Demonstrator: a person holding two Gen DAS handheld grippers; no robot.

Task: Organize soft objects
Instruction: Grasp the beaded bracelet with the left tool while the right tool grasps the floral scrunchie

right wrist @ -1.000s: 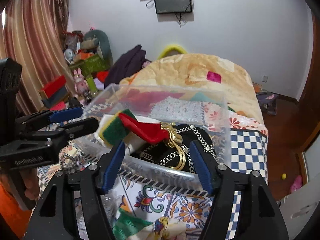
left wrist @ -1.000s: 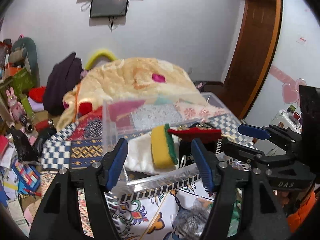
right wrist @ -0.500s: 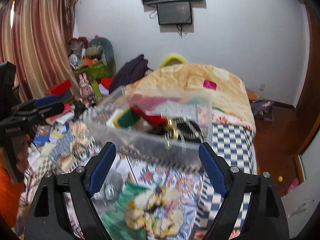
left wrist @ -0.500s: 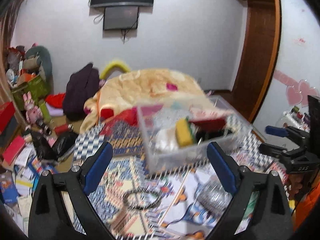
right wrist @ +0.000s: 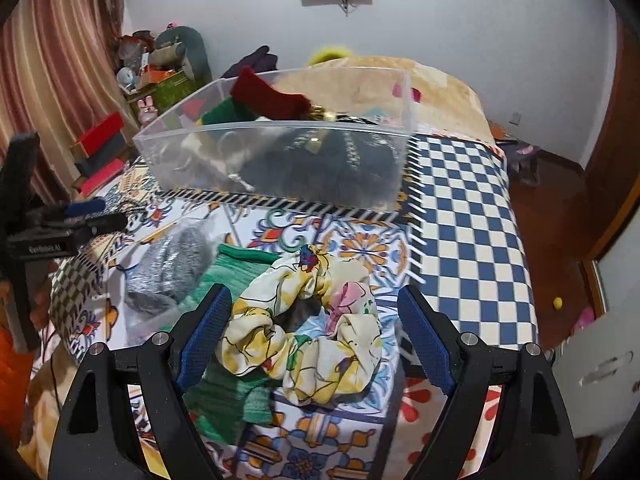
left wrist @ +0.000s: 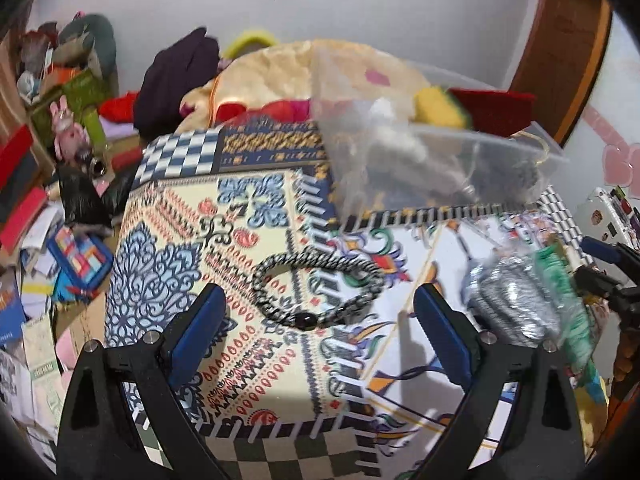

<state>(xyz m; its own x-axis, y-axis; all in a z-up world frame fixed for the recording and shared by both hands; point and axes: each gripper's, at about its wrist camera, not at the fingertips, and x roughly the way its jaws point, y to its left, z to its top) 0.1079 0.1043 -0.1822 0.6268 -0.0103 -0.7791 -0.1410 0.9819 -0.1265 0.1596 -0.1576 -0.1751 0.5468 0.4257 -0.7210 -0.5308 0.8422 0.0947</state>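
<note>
A clear plastic bin (right wrist: 280, 160) sits on the patterned cloth, holding a red cloth (right wrist: 268, 98), a green-yellow sponge and dark items; it also shows in the left wrist view (left wrist: 440, 168). My left gripper (left wrist: 320, 340) is open above a black-and-white braided band (left wrist: 316, 280). My right gripper (right wrist: 316, 336) is open around a yellow floral scrunchie (right wrist: 308, 332) lying on a green cloth (right wrist: 236, 280). A silver scouring pad in plastic (right wrist: 168, 268) lies to the left, also in the left wrist view (left wrist: 512, 300).
The patterned cloth (left wrist: 200, 240) covers a raised surface with a drop at its left edge. Books and toys (left wrist: 48, 220) clutter the floor left. A beige blanket (left wrist: 288, 64) is heaped behind the bin. A wooden door (left wrist: 560, 40) stands at the right.
Both grippers opened wide, let go of the bin and pulled back and down. The bin now rests on the cloth; the band and the scrunchie lie between the fingers.
</note>
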